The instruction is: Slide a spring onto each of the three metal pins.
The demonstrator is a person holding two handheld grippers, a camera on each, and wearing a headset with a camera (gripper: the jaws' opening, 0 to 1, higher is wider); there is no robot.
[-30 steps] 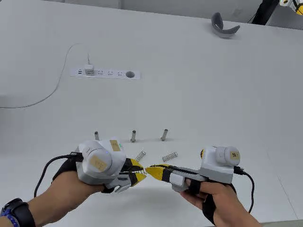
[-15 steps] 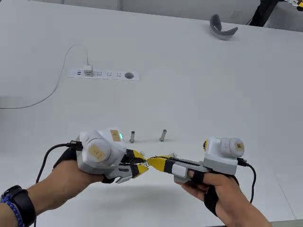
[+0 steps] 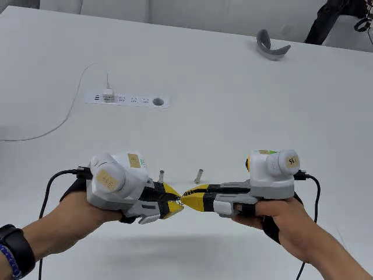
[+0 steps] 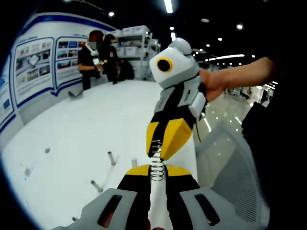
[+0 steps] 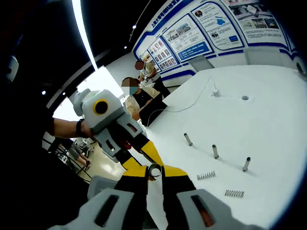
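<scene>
The left gripper point(image 4: 157, 170) has its jaws closed on one end of a spring point(image 4: 156, 160). The right gripper point(image 5: 154, 172) pinches the other end, tip to tip, in the air above the table's point(image 3: 233, 105) near edge. This looks like a handover. One pair should let go only once the other grips firmly near one end, leaving the coil's far mouth free to line up with a pin. The three pins point(image 5: 215, 151) stand bare in a row just beyond, with two loose springs point(image 5: 206, 176) lying beside them. In the head view the grippers cover one pin and both loose springs. How hard each pair bites is unclear.
</scene>
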